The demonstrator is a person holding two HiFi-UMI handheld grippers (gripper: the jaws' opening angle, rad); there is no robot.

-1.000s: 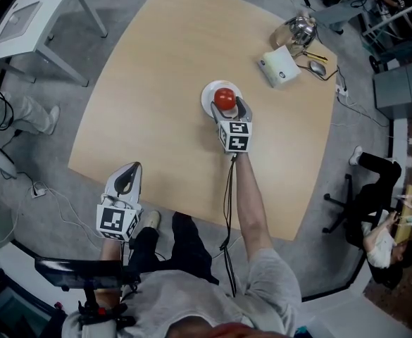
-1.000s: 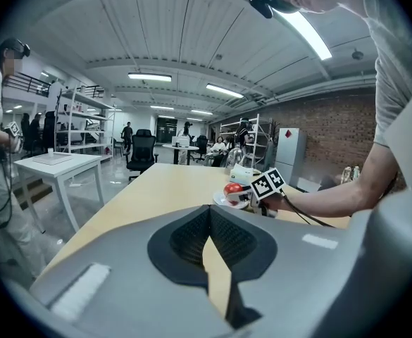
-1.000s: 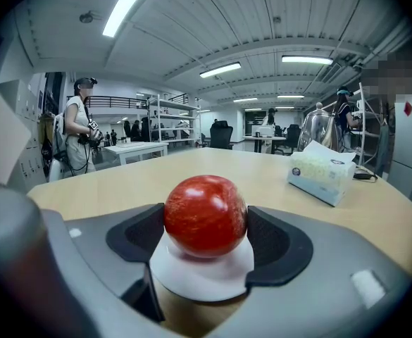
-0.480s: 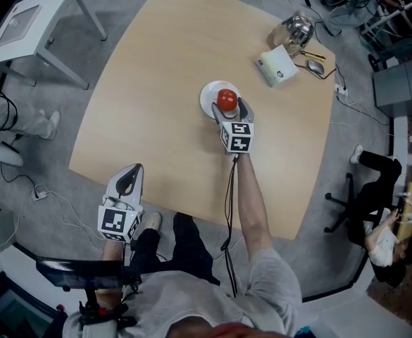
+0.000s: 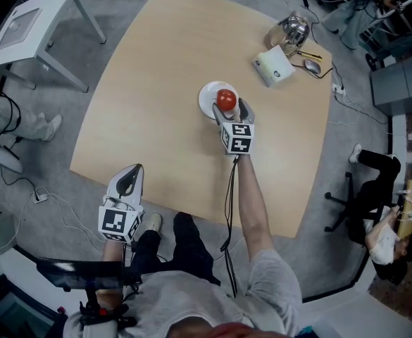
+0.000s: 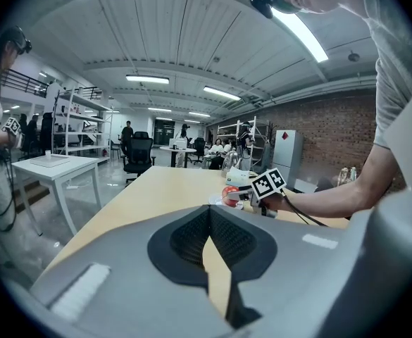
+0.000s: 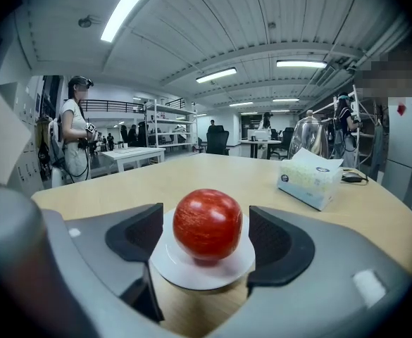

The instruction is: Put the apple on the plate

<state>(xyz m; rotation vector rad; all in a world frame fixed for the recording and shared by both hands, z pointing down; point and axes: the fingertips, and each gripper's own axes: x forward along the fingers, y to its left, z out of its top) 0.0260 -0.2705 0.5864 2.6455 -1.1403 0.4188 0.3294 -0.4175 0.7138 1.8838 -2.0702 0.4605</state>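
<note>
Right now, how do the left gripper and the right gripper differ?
The left gripper is shut on nothing; the right gripper stands open, flanking the apple on the plate. The left gripper hangs at the table's near edge; the right reaches mid-table. Both carry marker cubes.

The big wooden bench (image 5: 149,76) is taking up most of the room. At its far right corner a white tissue box (image 5: 275,67) is sitting just beside a shiny metal kettle (image 5: 291,29) and a computer mouse (image 5: 311,65). A small white table (image 5: 24,23) is standing off to the left, and a person (image 5: 382,239) is sitting well off to the right.
</note>
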